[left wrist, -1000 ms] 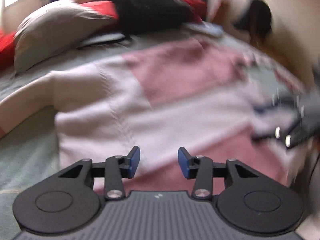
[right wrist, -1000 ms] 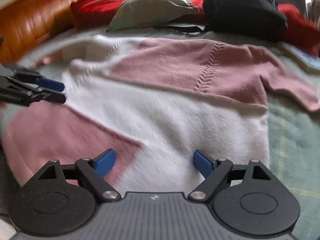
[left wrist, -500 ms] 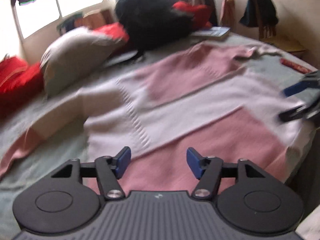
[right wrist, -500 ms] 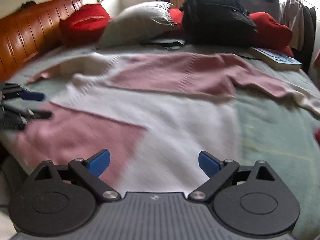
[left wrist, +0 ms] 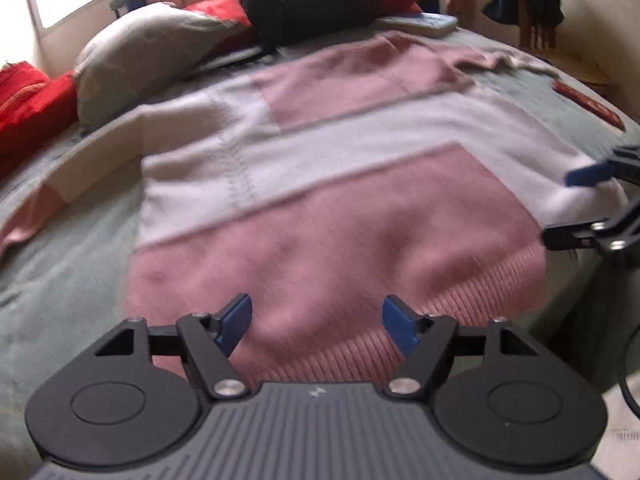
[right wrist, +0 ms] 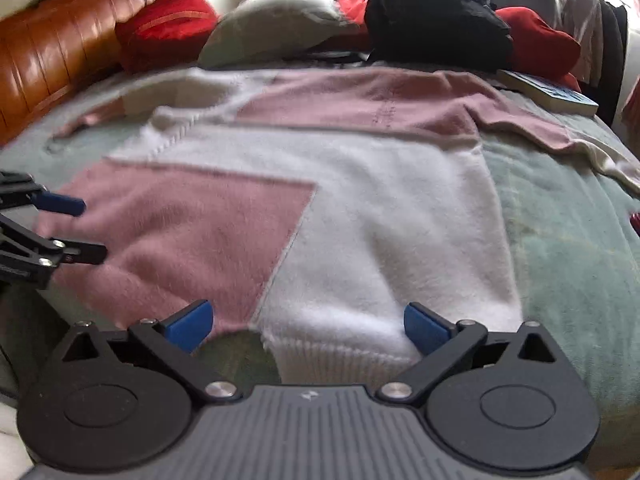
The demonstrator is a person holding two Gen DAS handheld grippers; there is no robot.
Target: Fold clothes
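A pink and white knitted sweater [left wrist: 320, 184] lies spread flat on the green bedcover [left wrist: 60, 280], sleeves out to both sides. My left gripper [left wrist: 317, 324] hovers over the pink ribbed hem, its jaws opening with nothing pinched between them. My right gripper [right wrist: 308, 326] hangs over the white part of the sweater [right wrist: 380, 240] at the hem, jaws also opening and wide apart, pads free of the cloth. Each gripper shows in the other's view: the right gripper [left wrist: 592, 204] at the right edge, the left gripper [right wrist: 52, 228] at the left edge.
At the head of the bed lie a grey pillow [right wrist: 276, 20], red cushions [right wrist: 164, 28], a black backpack [right wrist: 432, 12] and a book [right wrist: 548, 92]. A wooden headboard [right wrist: 48, 64] runs along the left. A small red object [left wrist: 588, 106] lies on the cover at the right.
Both grippers have drawn back from over the sweater's body to its hem at the near bed edge. Both pairs of jaws have widened.
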